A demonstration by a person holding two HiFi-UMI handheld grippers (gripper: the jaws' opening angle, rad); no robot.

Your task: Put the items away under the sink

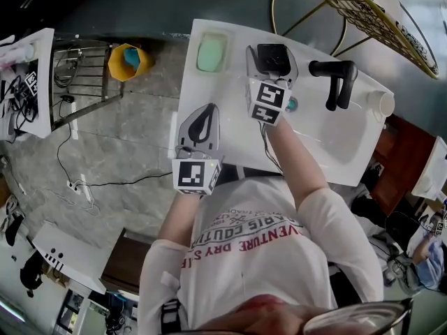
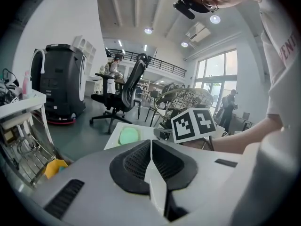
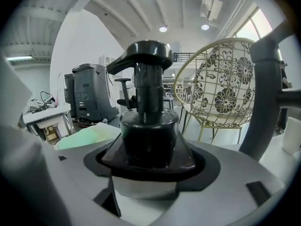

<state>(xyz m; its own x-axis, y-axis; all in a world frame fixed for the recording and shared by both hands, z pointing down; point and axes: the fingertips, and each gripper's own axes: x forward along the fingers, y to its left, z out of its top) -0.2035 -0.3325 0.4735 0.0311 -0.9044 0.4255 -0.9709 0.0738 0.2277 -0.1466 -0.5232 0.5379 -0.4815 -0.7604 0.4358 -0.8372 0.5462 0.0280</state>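
Black pump bottle (image 3: 149,126) is gripped at its base by the right gripper (image 1: 271,65); the jaws are closed on both sides of it and the pump head stands upright above them. The bottle is held over the white sink top (image 1: 230,142), toward its far edge and about mid-width. The black faucet (image 1: 335,79) is mounted on the sink top just beside the held bottle, not touching it. A pale green soap dish (image 1: 211,52) is seen at the sink top's far left corner, and a white cup (image 1: 381,103) at its right end. The left gripper (image 1: 204,121) is held over the sink top's near left edge, well apart from the bottle; its jaws are pressed together with nothing between them. A yellow bin (image 1: 128,61) is seen on the floor off the sink top's left side. A gold wire chair (image 1: 370,12) stands beyond the sink top's far right.
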